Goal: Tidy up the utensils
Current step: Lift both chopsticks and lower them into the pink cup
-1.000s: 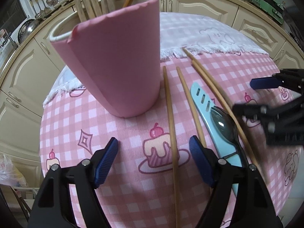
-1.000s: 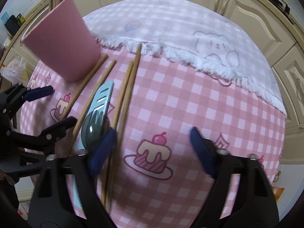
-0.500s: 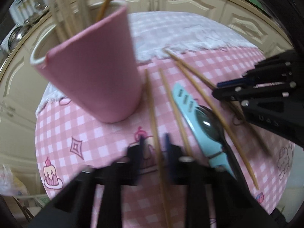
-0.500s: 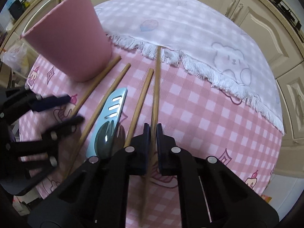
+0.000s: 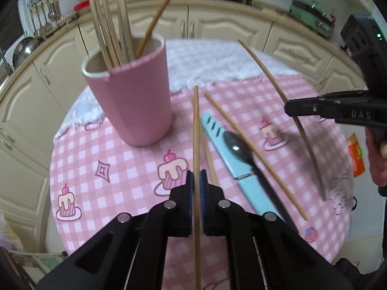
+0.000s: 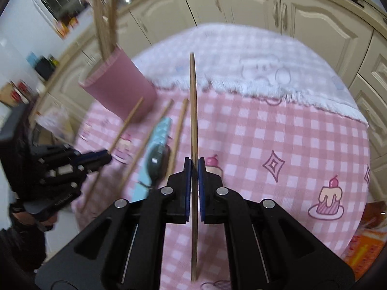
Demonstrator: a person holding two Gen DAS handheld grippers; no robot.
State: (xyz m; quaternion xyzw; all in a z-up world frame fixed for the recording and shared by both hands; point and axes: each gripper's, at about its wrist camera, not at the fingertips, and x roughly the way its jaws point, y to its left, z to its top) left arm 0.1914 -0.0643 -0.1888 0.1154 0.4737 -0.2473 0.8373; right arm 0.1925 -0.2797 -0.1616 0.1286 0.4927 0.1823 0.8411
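Note:
A pink cup [image 5: 135, 99] holding several wooden chopsticks stands on the pink checked tablecloth [image 5: 121, 169]; it also shows in the right wrist view [image 6: 121, 94]. My left gripper [image 5: 197, 183] is shut on a wooden chopstick [image 5: 196, 130], lifted off the cloth right of the cup. My right gripper [image 6: 193, 171] is shut on another chopstick [image 6: 192, 106], also lifted; it shows in the left wrist view [image 5: 278, 89]. Two chopsticks [image 5: 241, 140] [image 5: 208, 162], a light blue knife [image 5: 217, 133] and a dark spoon [image 5: 235, 145] lie on the cloth.
A white fringed cloth [image 6: 254, 58] covers the table's far part. Cream kitchen cabinets [image 5: 217, 26] surround the round table. An orange packet [image 5: 355, 154] lies below the table's right edge. Ladles hang on a wall rail [image 5: 43, 21] at the far left.
Both grippers went from open to shut, each on a chopstick, and both chopsticks have been lifted off the cloth. The views rose and pulled back from the cup.

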